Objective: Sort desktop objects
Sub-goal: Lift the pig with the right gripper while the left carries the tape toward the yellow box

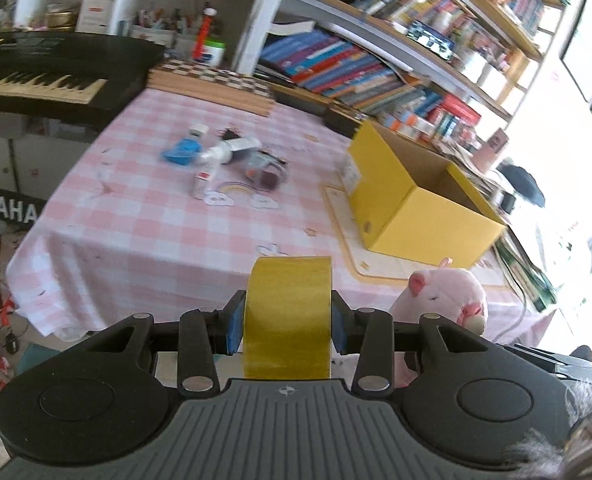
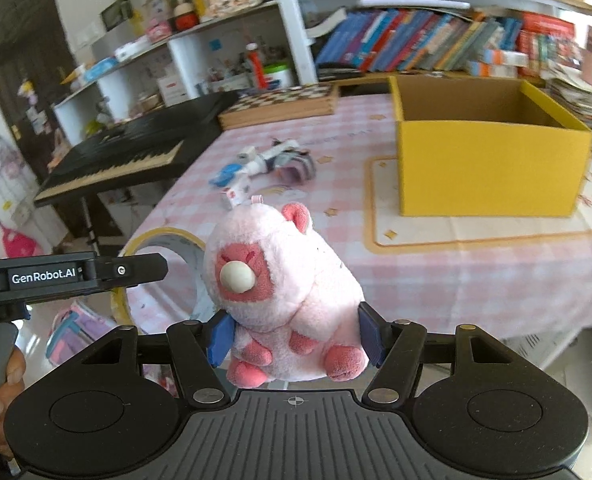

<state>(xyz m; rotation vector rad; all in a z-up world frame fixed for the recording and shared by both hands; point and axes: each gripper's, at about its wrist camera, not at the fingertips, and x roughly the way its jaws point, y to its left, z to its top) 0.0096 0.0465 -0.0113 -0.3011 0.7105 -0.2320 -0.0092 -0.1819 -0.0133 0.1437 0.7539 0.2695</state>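
We see the left gripper (image 1: 287, 322) closed on a roll of yellow tape (image 1: 288, 316). The roll stands on edge between the blue pads (image 1: 235, 326), its broad band facing the left wrist camera, one pad against each flat side. It rises above the fingertips and hangs near the front edge of the table (image 1: 136, 240), which wears a pink checked cloth.

We see the right gripper (image 2: 294, 334) clamped on a pink plush toy (image 2: 284, 292). Its pads (image 2: 221, 338) press into the toy's flanks low on the body, so the head and snout stand clear above the jaws while the darker pink feet hang below them. The toy faces the right wrist camera. From the left wrist view the same toy (image 1: 444, 296) shows just right of the tape roll, the two held things near each other and apart.

In the right wrist view the tape (image 2: 156, 240) appears as a ring behind and left of the toy, with the left gripper's black body (image 2: 68, 274) in front of it and a person's hand (image 2: 0, 384) on its handle.

The open yellow box (image 1: 416, 200) sits on a cream mat (image 1: 360, 256) on the table's right part, beyond both grippers. A cluster of small items (image 1: 224, 160), blurred, lies mid-table, left of the box and well apart from it. A black keyboard (image 1: 44, 76) stands beside the table on the left.
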